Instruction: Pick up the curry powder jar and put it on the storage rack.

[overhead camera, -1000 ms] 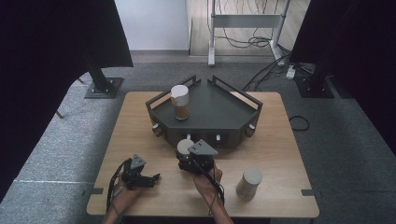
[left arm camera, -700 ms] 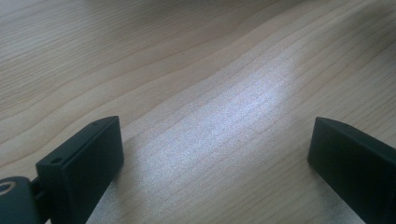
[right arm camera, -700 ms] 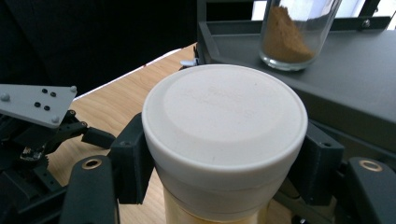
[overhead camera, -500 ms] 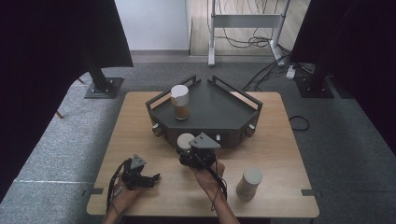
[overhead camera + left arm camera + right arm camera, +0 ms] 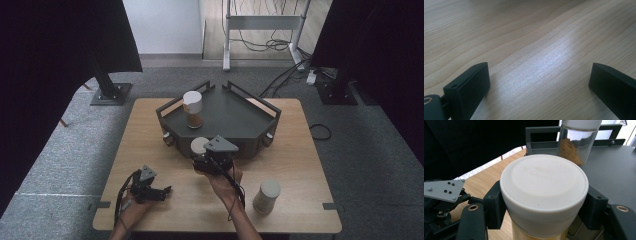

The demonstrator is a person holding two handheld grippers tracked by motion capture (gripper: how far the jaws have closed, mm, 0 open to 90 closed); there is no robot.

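The white-lidded jar [image 5: 544,195] sat clamped between the two jaws of the right claw [image 5: 207,156], gripped just under its lid, held at the near edge of the dark tray [image 5: 227,117]. Beyond that claw, on the tray, stood a second jar [image 5: 192,109] with brown powder inside, upright and well apart from the held one. To the claw's right, on the worktop [image 5: 295,150], a third jar [image 5: 266,197] stood alone. The left claw [image 5: 159,191] rested low over bare wood, its jaws spread wide with nothing between them.
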